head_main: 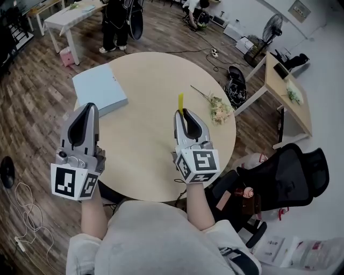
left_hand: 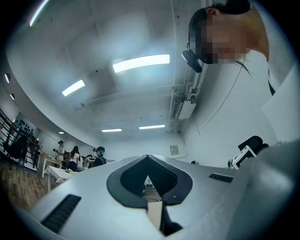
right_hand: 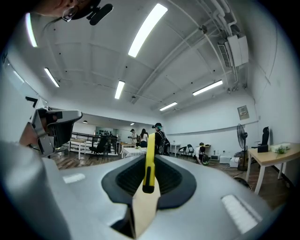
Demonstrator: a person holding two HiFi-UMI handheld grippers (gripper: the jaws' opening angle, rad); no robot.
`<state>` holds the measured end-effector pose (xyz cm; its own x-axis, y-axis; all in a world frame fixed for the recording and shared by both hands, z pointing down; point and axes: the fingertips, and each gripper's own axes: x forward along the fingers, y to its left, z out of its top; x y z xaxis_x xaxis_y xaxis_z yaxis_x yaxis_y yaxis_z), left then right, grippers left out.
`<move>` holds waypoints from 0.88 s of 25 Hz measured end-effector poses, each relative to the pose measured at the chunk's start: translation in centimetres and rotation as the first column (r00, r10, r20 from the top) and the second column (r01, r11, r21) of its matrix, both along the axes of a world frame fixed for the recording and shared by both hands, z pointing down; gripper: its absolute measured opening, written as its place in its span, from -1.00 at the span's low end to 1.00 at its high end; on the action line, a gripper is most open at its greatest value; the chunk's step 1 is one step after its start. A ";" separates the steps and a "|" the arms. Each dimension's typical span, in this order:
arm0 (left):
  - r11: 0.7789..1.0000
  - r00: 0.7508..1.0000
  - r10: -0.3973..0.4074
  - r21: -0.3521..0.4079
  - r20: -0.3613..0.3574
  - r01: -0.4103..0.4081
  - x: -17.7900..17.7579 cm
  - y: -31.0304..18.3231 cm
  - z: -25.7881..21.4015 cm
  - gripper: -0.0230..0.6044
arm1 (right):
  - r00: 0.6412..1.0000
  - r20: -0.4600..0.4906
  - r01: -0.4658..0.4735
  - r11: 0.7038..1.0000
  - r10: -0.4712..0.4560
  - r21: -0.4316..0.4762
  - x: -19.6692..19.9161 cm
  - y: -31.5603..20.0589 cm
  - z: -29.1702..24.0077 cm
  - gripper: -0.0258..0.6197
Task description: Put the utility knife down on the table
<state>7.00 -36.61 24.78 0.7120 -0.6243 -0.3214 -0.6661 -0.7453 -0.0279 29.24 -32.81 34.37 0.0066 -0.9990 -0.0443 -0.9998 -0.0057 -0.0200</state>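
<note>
A yellow utility knife (head_main: 180, 101) sticks out past the tips of my right gripper (head_main: 184, 113), which is shut on it above the round beige table (head_main: 156, 161). In the right gripper view the knife (right_hand: 149, 161) stands upright between the closed jaws of the right gripper (right_hand: 146, 185), pointing away into the room. My left gripper (head_main: 87, 109) hovers over the table's left edge, shut with nothing in it. In the left gripper view the left gripper (left_hand: 149, 180) has its jaws pressed together and points upward at the ceiling.
A light blue box (head_main: 99, 89) lies at the table's far left. A sprig of flowers (head_main: 219, 108) rests at the right edge. A black office chair (head_main: 285, 174) stands at the right, a wooden desk (head_main: 285, 91) beyond it. People stand near a white table (head_main: 72, 16).
</note>
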 end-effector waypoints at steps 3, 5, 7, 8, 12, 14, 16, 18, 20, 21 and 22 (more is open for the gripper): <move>0.999 1.000 -0.028 -0.023 0.013 0.029 0.3 -0.5 0.9 -0.91 | 0.999 0.019 0.030 0.998 -0.029 -0.062 0.3 -1.5 2.5 -0.70; 0.998 0.999 -0.050 -0.038 0.022 0.051 0.2 -1.0 1.6 -0.91 | 0.998 0.033 0.051 0.994 -0.048 -0.102 0.3 -2.6 4.1 -0.70; 0.996 0.997 -0.071 -0.051 0.032 0.072 0.0 -1.4 2.1 -0.91 | 0.997 0.046 0.071 0.988 -0.066 -0.139 0.1 -3.6 5.8 -0.70; 0.995 0.996 -0.081 -0.057 0.036 0.083 -0.2 -1.5 2.3 -0.91 | 0.996 0.051 0.080 0.984 -0.073 -0.158 0.0 -4.0 6.6 -0.70; 0.990 0.992 -0.118 -0.074 0.048 0.121 -1.0 -1.8 3.0 -0.91 | 0.993 0.066 0.110 0.966 -0.097 -0.235 -0.6 -5.4 9.8 -0.70; 0.987 0.990 -0.133 -0.081 0.052 0.137 -1.4 -2.0 3.4 -0.91 | 0.992 0.066 0.122 0.955 -0.108 -0.271 -1.0 -6.1 11.3 -0.70; 0.985 0.988 -0.145 -0.086 0.057 0.149 -1.7 -2.1 3.7 -0.90 | 0.991 0.068 0.134 0.943 -0.119 -0.306 -1.3 -6.7 12.9 -0.70; 0.983 0.986 -0.155 -0.091 0.061 0.160 -1.9 -2.2 3.9 -0.91 | 0.989 0.072 0.144 0.929 -0.127 -0.341 -1.5 -7.2 14.5 -0.70; 0.980 0.984 -0.166 -0.095 0.066 0.172 -2.1 -2.2 4.1 -0.91 | 0.988 0.082 0.152 0.914 -0.131 -0.376 -1.7 -7.6 16.0 -0.70; 0.979 0.983 -0.172 -0.097 0.069 0.178 -2.3 -2.3 4.2 -0.91 | 0.987 0.089 0.156 0.906 -0.132 -0.393 -1.8 -7.8 16.8 -0.70; 0.978 0.982 -0.177 -0.100 0.072 0.184 -2.4 -2.3 4.3 -0.91 | 0.987 0.096 0.160 0.898 -0.132 -0.410 -1.9 -8.0 17.6 -0.70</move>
<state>4.62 -38.94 29.12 0.6007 -0.7726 -0.2056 -0.7895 -0.6137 -0.0008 27.35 -40.81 51.99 -0.1522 -0.9163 0.3704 -0.9866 0.1187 -0.1117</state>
